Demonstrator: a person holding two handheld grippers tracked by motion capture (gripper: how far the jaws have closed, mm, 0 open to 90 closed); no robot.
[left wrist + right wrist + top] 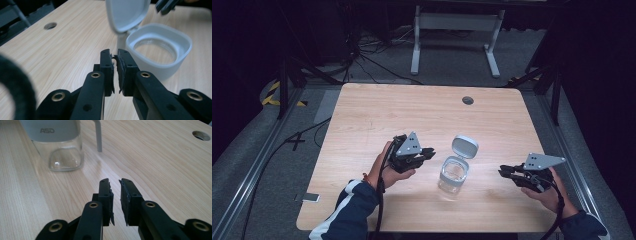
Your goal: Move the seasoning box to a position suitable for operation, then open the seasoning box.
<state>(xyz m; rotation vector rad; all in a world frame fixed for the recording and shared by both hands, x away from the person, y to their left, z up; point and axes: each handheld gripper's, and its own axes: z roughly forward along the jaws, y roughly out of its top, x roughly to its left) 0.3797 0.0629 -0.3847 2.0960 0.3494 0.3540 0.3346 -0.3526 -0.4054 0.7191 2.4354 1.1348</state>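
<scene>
One wooden table (377,110) is being used as the work surface, and a clear glass jar (453,175) with a grey collar is being kept upright on it, toward the near edge and between the two grippers. Its hinged grey lid (464,146) is being held open and tilted back on the far side, so the mouth is left exposed; nothing can be made out inside. The left gripper (430,152) is being held just beside the jar's left side, with its jaws drawn almost together and only a thin slit left between the pads, nothing being gripped. The right gripper (503,171) is being held lower and well apart from the jar on its right, its jaws being kept slightly apart and empty. By judgement, an approach step is being carried out, with the jar not yet being touched. The next move is probably being set up for the lid: the left jaws would need to be opened or pressed against it, while the jar is being steadied from the right.
</scene>
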